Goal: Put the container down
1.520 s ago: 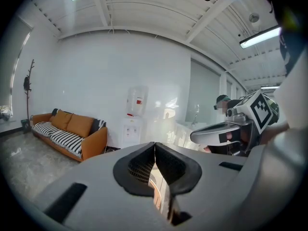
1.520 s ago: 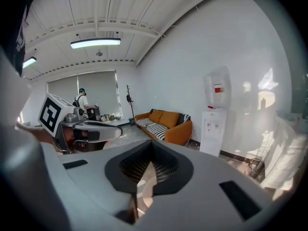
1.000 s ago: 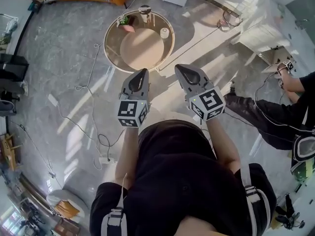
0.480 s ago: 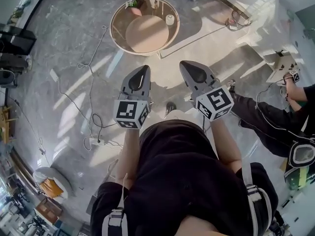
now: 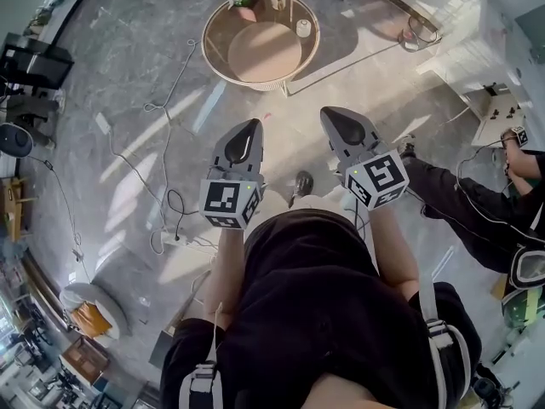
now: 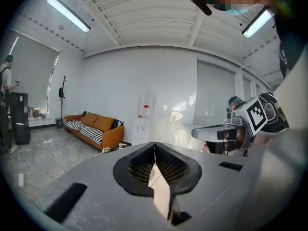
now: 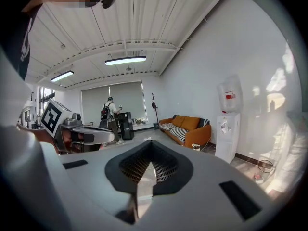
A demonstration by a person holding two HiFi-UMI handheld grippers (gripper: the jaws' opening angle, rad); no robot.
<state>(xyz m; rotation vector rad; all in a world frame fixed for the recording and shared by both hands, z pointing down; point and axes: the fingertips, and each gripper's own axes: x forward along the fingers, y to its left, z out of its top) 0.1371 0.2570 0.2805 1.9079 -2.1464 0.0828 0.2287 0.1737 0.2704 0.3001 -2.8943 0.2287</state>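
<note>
Left tool [image 5: 252, 126], right tool [image 5: 329, 114] closed, empty; white container [image 5: 304, 28] upright on table [image 5: 216, 58]

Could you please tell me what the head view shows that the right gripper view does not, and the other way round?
Only the head view: the round table on the floor ahead, loose cables across the floor, and another person's legs at the right.

Only the right gripper view: the ceiling light and a standing person with a backpack.

Both: the left hand-held gripper and the right hand-held gripper, whose jaws are closed on nothing.
</note>
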